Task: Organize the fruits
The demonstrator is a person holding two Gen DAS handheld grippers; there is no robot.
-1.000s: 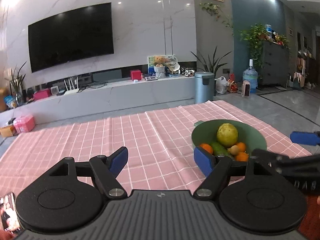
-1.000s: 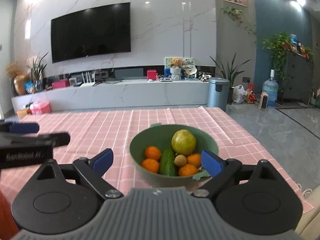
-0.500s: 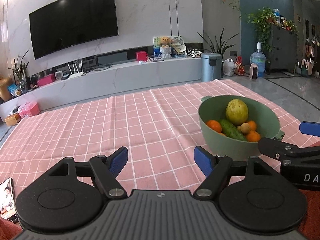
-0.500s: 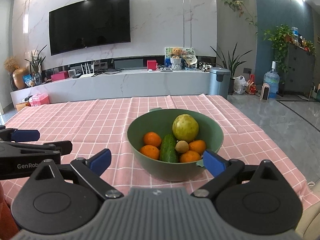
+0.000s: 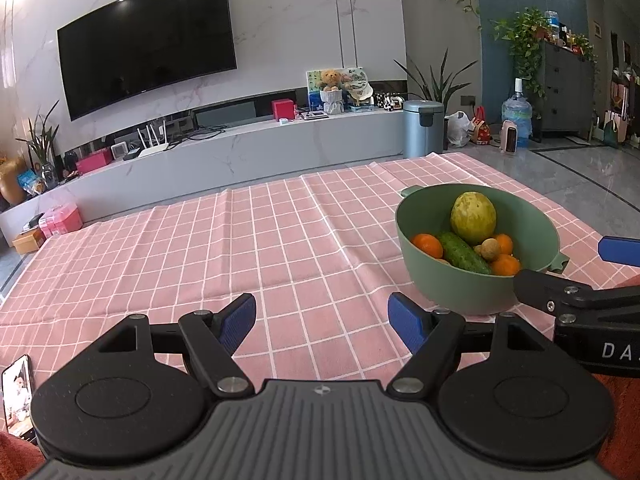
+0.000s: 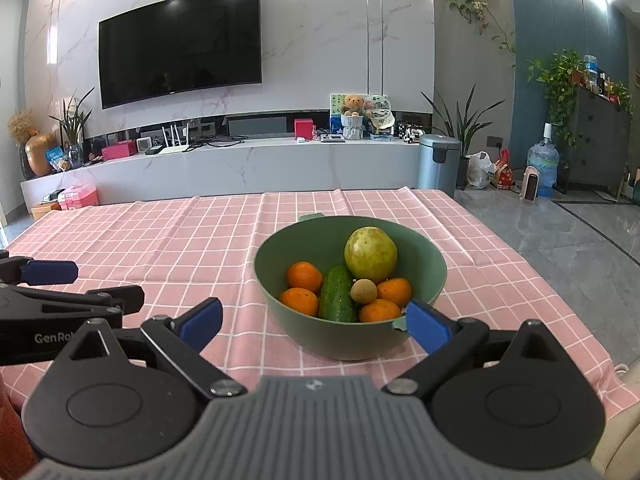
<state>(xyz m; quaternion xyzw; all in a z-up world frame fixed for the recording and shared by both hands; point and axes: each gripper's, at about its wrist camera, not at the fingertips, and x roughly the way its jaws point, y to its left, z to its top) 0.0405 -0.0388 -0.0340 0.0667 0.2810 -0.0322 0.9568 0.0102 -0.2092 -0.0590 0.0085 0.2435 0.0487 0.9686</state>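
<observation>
A green bowl (image 6: 434, 268) (image 5: 432, 280) stands on the pink checked tablecloth (image 5: 240, 248), toward the table's right side. It holds a large yellow-green fruit (image 6: 370, 254) (image 5: 473, 218), a cucumber (image 6: 337, 294) (image 5: 462, 253), several oranges (image 6: 304, 277) and a small brown fruit (image 6: 363, 291). My right gripper (image 6: 314, 326) is open just short of the bowl's near wall, holding nothing. My left gripper (image 5: 322, 318) is open over bare cloth, left of the bowl. Each gripper shows at the edge of the other's view.
A phone (image 5: 16, 388) lies at the table's near-left corner. The table's right edge (image 6: 560, 300) drops to a grey tiled floor. Beyond the far edge stand a long white TV console (image 6: 240, 168), a wall TV, a bin (image 6: 439, 164) and plants.
Both cameras have risen and tilted down, so the bowl's contents show more fully. The bowl and fruit have not moved. Both grippers stay open.
</observation>
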